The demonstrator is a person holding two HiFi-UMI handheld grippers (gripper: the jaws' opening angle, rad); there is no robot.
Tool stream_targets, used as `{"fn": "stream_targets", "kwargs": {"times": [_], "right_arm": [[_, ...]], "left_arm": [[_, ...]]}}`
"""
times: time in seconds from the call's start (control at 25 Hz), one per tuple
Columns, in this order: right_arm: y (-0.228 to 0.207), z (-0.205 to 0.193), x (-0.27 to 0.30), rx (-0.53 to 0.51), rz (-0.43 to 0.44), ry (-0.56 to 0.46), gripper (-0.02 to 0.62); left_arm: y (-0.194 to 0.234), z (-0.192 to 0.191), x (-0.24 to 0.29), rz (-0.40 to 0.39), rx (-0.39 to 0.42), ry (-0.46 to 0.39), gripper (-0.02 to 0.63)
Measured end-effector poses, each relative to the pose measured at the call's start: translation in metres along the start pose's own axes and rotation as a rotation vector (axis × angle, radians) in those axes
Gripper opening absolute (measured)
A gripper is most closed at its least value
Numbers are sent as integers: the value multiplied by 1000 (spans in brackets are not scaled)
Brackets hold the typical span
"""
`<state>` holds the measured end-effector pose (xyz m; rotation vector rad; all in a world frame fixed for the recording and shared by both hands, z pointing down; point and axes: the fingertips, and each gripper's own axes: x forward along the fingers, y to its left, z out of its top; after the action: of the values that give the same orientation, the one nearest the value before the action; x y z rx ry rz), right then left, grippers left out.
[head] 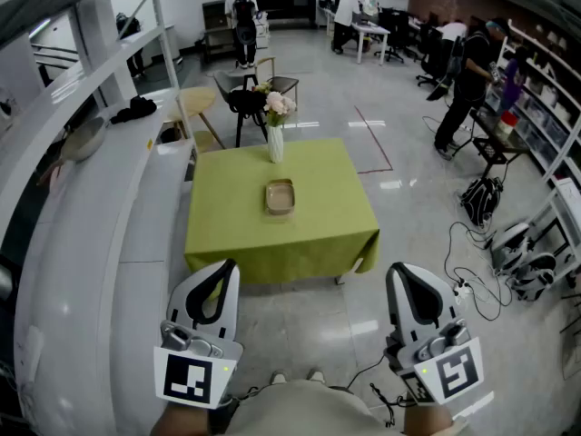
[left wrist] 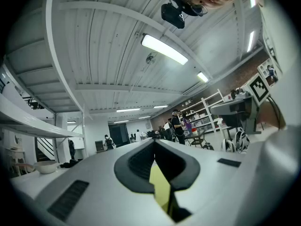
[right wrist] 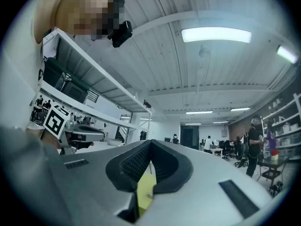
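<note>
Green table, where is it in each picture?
Head view: the green table sits in the middle of the picture.
Left gripper view: only a green sliver shows through the gap under the closed jaws, bottom middle.
Right gripper view: the same kind of green sliver, bottom middle.
Shared landmark: the dark-clothed person on the right.

A glossy pale grey floor point(head: 408, 180) fills the frame, crossed by a thin red tape line point(head: 374, 140) right of centre. At centre stands a square table under a yellow-green cloth point(head: 331, 216), with dark chairs point(head: 245, 100) behind it. White shelving point(head: 86, 57) and a long white counter point(head: 100, 243) run down the left; desks with office chairs point(head: 377, 33) sit at upper right, and cables point(head: 465, 263) trail at lower right. Overhead, strip lights point(left wrist: 164, 49) hang on a ribbed white ceiling point(left wrist: 108, 41).
</note>
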<state>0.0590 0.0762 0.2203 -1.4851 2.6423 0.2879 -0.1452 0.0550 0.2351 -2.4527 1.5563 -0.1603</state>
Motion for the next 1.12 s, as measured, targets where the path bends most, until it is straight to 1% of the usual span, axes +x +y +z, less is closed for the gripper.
{"fn": "stream_targets", "kwargs": {"times": [0.12,0.36,0.64,1.12], "right_arm": [[-8,-2,-1,24,-13,-1,5],[-24,-10,-4,37,-13,14,6],[-42,-30,-7,60,-9,43,6],[-86,-56,-21,76,15,46,6]], "left_arm": [[-4,1,5,-5,4,1,6],[-21,2,19,-20,5,7,6],[-39,0,40,-33,0,18,6],[-83,-12,66,-13,17,54,6]]}}
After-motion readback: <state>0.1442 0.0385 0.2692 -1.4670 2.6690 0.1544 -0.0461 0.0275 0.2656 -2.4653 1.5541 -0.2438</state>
